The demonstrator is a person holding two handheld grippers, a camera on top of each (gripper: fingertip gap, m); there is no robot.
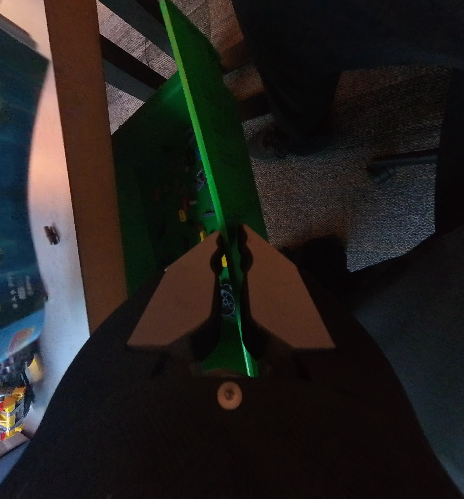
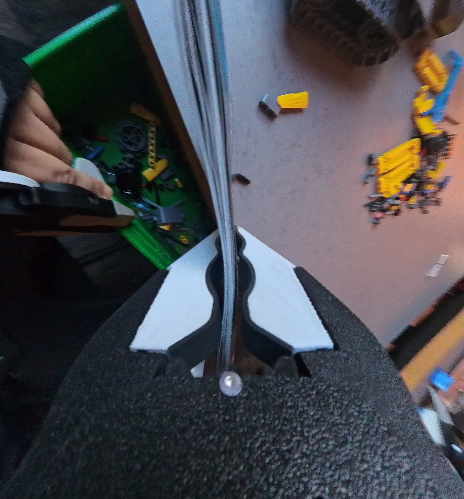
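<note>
Left wrist view: the left gripper point(image 1: 230, 237) is closed on the thin wall of a green bin point(image 1: 212, 129), its fingers pinching the bright top edge, which runs away up the picture. Inside the bin, just beyond the fingers, lie small loose building pieces point(image 1: 183, 213), yellow and dark. The bin hangs off the side of the tabletop point(image 1: 55, 172), over a speckled carpet point(image 1: 333, 189) where a shoe point(image 1: 287, 145) stands. A wooden edge strip point(image 1: 82, 162) borders the tabletop, and a blue printed box point(image 1: 6, 189) lies farther left.

Right wrist view: the right gripper point(image 2: 228, 237) is clamped on a thin stack of glossy sheets point(image 2: 209, 108), seen edge-on and bowing slightly, probably a booklet. It looks light and floppy, so a hold near the spine would likely steady it best. To the left, a hand point(image 2: 44, 151) holds the other gripper at the bin's rim, with the pieces heaped at the bottom. The bin wall seems stiff but thin and smooth, so it may slip; its load looks light. Farther off on the tabletop lie a yellow panel piece point(image 2: 293, 100), a partly built yellow and blue model point(image 2: 403, 172) and a large black tyre point(image 2: 344, 32).
</note>
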